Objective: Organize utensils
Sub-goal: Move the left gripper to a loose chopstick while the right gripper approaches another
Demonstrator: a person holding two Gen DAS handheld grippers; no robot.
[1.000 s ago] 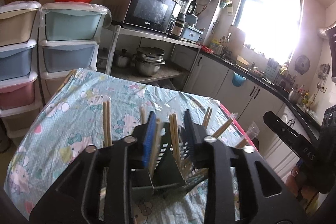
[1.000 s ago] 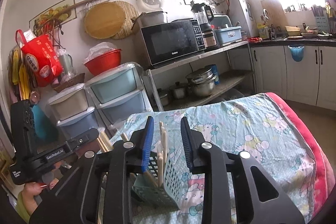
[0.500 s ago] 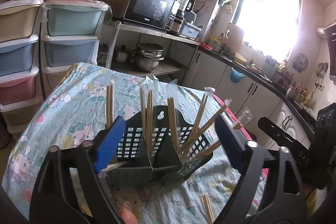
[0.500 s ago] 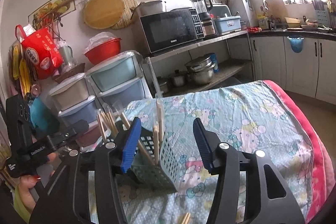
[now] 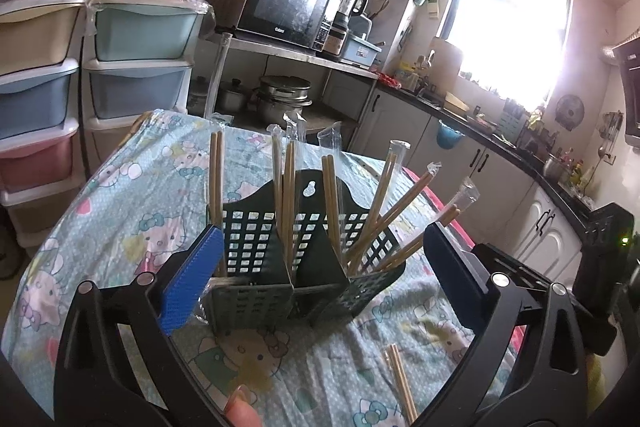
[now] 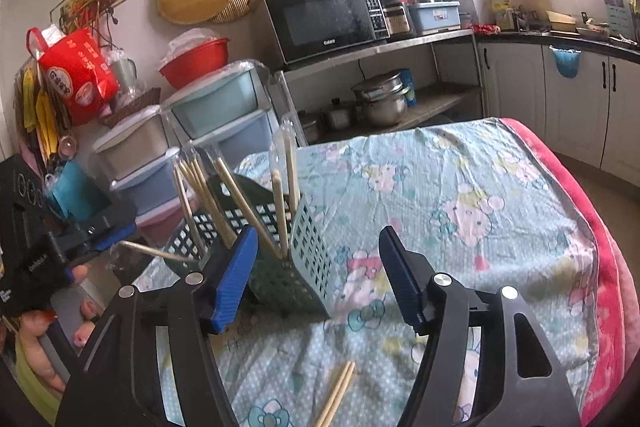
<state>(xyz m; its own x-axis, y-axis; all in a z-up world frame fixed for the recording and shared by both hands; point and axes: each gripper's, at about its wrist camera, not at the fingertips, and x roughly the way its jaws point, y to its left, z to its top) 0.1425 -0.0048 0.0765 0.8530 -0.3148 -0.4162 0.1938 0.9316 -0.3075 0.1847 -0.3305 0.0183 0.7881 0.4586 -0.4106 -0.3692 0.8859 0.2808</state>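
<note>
Through my left wrist view, my left gripper (image 5: 320, 267) has spread wide and empty since a second ago, leaving the wrapped chopsticks (image 5: 288, 187) standing in the slotted dark plastic holder (image 5: 256, 291) on the soft printed tablecloth (image 5: 132, 199), so that pair counts as sorted. Through my right wrist view, my right gripper (image 6: 320, 267) has likewise opened wide off the perforated holder (image 6: 308, 251), and one smooth wooden pair (image 6: 336, 393) lies loose near me, probably next.
</note>
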